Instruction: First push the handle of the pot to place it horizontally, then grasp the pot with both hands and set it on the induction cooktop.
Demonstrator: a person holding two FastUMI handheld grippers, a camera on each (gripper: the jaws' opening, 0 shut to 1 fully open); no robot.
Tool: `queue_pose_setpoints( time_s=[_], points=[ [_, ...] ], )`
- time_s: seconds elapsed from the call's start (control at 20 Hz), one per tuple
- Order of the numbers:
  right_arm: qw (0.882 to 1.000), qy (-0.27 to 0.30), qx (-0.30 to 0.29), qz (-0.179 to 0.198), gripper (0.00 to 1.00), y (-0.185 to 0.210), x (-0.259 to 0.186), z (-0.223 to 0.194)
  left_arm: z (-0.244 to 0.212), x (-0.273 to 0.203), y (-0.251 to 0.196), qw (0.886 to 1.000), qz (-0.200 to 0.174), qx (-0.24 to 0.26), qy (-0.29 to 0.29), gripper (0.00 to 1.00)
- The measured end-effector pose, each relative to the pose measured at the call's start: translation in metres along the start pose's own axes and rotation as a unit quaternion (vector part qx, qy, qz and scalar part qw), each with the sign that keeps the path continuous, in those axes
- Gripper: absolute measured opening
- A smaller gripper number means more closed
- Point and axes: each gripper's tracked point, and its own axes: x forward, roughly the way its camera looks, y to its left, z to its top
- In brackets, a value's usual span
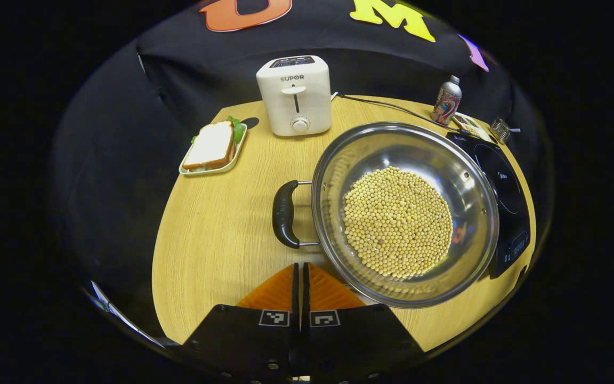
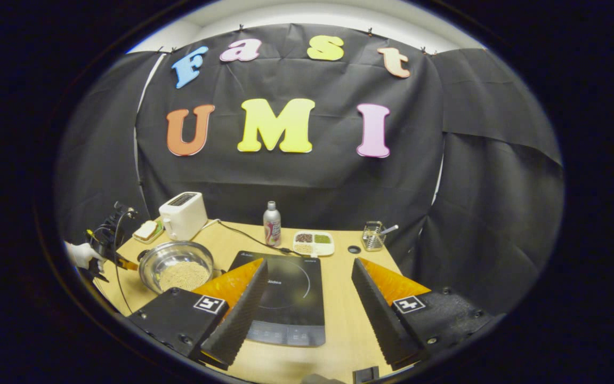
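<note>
A steel pot (image 1: 445, 160) full of pale beans sits on the wooden table (image 1: 216, 234), its black handle (image 1: 284, 214) pointing left in the left gripper view. My left gripper (image 1: 303, 272) is shut with nothing between its fingers, just below the handle and apart from it. The black induction cooktop (image 1: 507, 186) lies right behind the pot. In the right gripper view my right gripper (image 2: 309, 266) stands open above the cooktop (image 2: 288, 293), with the pot (image 2: 176, 264) to its left. The left gripper (image 2: 107, 256) and a gloved hand (image 2: 80, 253) show beside the pot.
A white toaster (image 1: 295, 96) and a tray with a sandwich (image 1: 212, 146) stand at the back of the table. A bottle (image 2: 272, 223), a divided snack tray (image 2: 313, 242), a wire holder (image 2: 373, 236) and the cooktop's cable (image 1: 392, 109) lie along the far edge.
</note>
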Motion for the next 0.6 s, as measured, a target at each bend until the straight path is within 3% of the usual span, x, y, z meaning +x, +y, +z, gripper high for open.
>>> queue_pose_setpoints(
  time_s=[0.4,0.45,0.55,0.6],
  points=[
    [0.997,0.022,-0.004,0.069,0.98,0.054,0.023,-0.018,0.012,-0.043,-0.005,0.997,0.014,-0.012,-0.081,0.0],
    [0.997,0.022,-0.006,0.077,0.98,0.06,0.025,-0.019,0.014,-0.048,-0.003,0.996,0.013,-0.019,-0.089,0.11],
    [0.996,0.023,-0.011,0.088,0.99,0.068,0.028,-0.02,0.02,-0.053,-0.004,0.994,0.002,-0.03,-0.105,0.22],
    [0.995,0.026,-0.012,0.093,0.97,0.072,0.03,-0.021,0.022,-0.055,-0.001,0.994,0.002,-0.036,-0.107,0.4]
  ],
)
